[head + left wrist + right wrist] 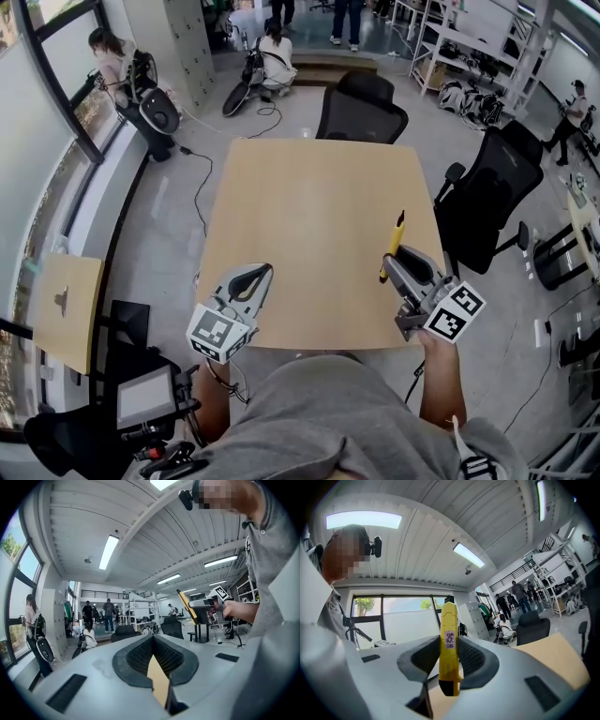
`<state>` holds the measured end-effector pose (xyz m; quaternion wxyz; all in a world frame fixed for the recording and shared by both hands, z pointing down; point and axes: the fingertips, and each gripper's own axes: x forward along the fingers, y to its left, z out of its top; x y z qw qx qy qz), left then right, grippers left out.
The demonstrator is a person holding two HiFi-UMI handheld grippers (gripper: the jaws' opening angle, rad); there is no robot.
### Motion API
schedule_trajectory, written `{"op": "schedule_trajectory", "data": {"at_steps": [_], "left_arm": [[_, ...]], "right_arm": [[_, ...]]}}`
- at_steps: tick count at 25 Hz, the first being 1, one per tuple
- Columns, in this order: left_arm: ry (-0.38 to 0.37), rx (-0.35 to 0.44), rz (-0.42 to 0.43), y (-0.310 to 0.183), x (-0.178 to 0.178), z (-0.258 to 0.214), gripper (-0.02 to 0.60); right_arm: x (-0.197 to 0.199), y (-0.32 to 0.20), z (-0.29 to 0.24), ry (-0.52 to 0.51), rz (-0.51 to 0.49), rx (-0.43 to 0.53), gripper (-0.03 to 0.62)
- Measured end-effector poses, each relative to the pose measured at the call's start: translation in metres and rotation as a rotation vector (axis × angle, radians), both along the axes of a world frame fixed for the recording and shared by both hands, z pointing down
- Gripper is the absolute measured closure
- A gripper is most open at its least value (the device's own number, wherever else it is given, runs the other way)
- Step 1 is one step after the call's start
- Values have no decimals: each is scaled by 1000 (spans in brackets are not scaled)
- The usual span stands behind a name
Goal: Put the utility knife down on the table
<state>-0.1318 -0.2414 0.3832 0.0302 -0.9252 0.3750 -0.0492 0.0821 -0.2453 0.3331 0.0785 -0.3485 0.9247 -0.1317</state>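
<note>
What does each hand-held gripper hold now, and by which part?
The right hand-held gripper clamps the yellow utility knife by its lower half; the upper end stands free. The left hand-held gripper holds nothing.

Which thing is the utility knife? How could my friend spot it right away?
Find the big light wooden table. Near its right edge, the right gripper holds the utility knife. It is the only yellow thing there, a slim bar with a dark tip, sticking out of the gripper.
</note>
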Motion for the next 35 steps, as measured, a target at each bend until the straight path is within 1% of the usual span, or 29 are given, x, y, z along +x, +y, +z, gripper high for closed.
{"op": "schedule_trajectory", "data": {"at_steps": [15, 23, 29, 35], "left_arm": [[4, -44, -12, -47, 22, 14, 577], [12, -57, -14, -56, 22, 18, 578], [19, -72, -22, -73, 21, 23, 578], [11, -90, -37, -87, 17, 30, 578]], "right_arm": [[14, -78, 16, 11, -28, -46, 477], [10, -103, 23, 28, -35, -63, 477], [9, -133, 31, 49, -39, -84, 477], [4, -163, 40, 61, -47, -109, 477]]}}
